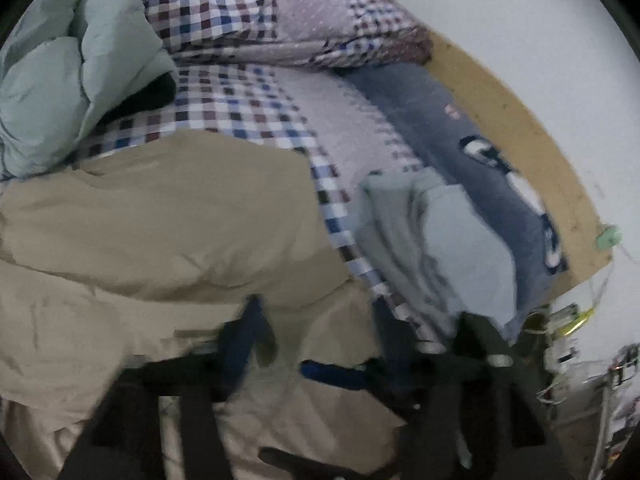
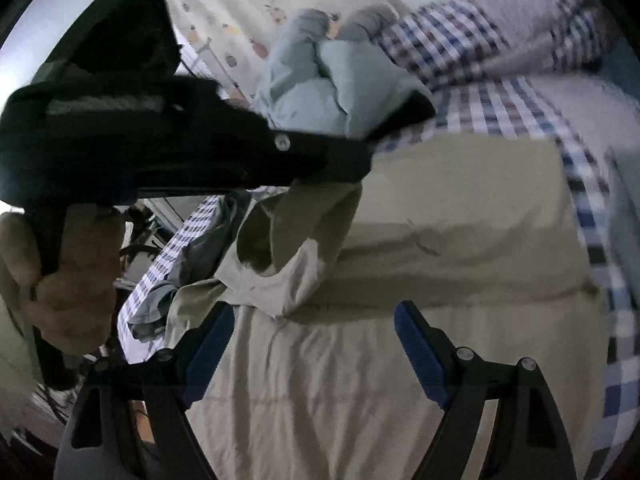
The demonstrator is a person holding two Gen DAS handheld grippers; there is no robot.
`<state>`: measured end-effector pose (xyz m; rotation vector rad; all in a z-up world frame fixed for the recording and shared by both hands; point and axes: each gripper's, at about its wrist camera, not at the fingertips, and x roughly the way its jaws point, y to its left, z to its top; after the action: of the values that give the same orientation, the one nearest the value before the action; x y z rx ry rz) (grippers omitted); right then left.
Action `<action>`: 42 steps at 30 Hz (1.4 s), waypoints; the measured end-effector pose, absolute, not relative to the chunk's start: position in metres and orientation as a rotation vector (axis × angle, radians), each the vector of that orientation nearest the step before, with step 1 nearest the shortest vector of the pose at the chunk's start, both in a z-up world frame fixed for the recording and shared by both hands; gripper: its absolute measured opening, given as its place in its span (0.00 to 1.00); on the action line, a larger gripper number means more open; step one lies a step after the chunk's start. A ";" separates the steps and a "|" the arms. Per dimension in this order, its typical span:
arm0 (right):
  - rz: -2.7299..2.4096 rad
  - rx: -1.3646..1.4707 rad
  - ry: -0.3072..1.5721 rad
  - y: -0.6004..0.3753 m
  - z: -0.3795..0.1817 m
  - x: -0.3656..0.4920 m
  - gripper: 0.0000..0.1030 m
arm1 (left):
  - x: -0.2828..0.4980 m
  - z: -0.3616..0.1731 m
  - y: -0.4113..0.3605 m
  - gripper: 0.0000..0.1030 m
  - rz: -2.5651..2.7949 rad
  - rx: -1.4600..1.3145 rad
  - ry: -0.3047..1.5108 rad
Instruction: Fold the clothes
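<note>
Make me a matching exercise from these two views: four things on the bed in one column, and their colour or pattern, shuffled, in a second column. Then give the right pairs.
Things
1. garment under the right gripper
2. bed sheet
3. puffy jacket at the far left of the left wrist view
4. pillow along the wooden board

Colour or pattern
A. dark blue with white print
B. beige
C. pale green-blue
D. checked in blue, maroon and white

Pairs: 1-B, 2-D, 3-C, 4-A

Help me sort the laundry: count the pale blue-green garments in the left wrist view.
2: one bunched pale garment at the upper left, one crumpled pale garment right of the beige garment. More may lie hidden.
</note>
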<state>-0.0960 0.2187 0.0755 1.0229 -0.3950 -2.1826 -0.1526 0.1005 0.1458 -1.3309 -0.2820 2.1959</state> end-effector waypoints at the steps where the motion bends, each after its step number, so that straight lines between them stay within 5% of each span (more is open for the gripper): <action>1: -2.173 1.050 -0.409 0.222 0.070 -0.099 0.83 | -0.152 0.145 0.098 0.83 2.191 -1.321 -0.301; 11: -2.144 1.196 -0.556 0.254 0.032 -0.119 0.83 | -0.097 0.154 0.002 0.84 2.394 -1.076 -0.434; 21: -2.278 1.171 -0.585 0.281 0.033 -0.129 0.82 | -0.041 0.070 -0.109 0.84 2.747 -1.025 -0.562; 29: -2.344 1.255 -0.444 0.261 0.017 -0.143 0.55 | -0.051 0.039 -0.123 0.84 2.780 -1.055 -0.673; 34: -2.406 1.347 -0.288 0.243 0.008 -0.146 0.06 | -0.062 0.022 -0.134 0.84 2.752 -1.091 -0.802; 42: -2.508 1.342 0.103 0.232 0.065 -0.168 0.01 | -0.068 0.014 -0.139 0.84 2.730 -1.100 -0.858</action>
<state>-0.1676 0.2317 0.0648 1.3421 0.1027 -2.5078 -0.0677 -0.1392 0.0144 -1.0995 -0.8575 2.7298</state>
